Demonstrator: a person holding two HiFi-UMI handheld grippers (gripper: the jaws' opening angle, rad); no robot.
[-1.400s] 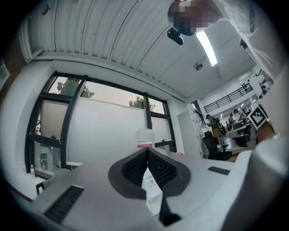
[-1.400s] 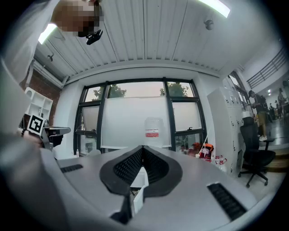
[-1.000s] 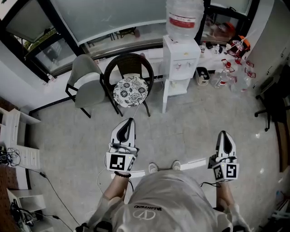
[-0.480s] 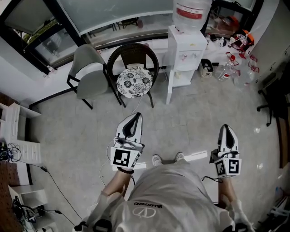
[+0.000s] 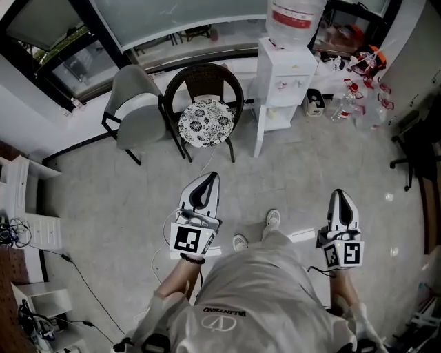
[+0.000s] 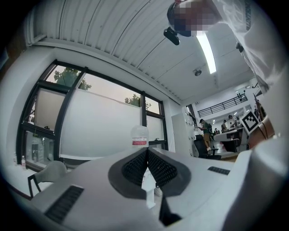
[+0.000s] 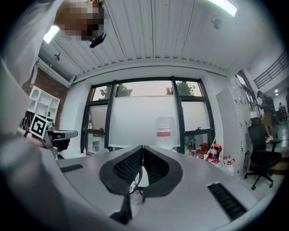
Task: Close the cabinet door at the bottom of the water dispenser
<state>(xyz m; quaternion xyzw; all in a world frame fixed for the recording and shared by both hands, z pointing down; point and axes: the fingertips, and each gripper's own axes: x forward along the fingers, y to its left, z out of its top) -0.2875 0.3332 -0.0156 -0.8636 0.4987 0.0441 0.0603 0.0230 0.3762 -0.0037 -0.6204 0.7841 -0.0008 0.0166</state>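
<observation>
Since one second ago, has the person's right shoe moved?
Yes. The right shoe has stepped forward, toward the water dispenser, and is now ahead of the left shoe.

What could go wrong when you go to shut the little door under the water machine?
The dark chair stands close beside the open cabinet door, so the left gripper, jaws shut and empty, might bump it on the way. Loose bottles sit on the floor right of the water dispenser; a foot could knock them over. A hard shove might also shake the big water bottle on top.
</observation>
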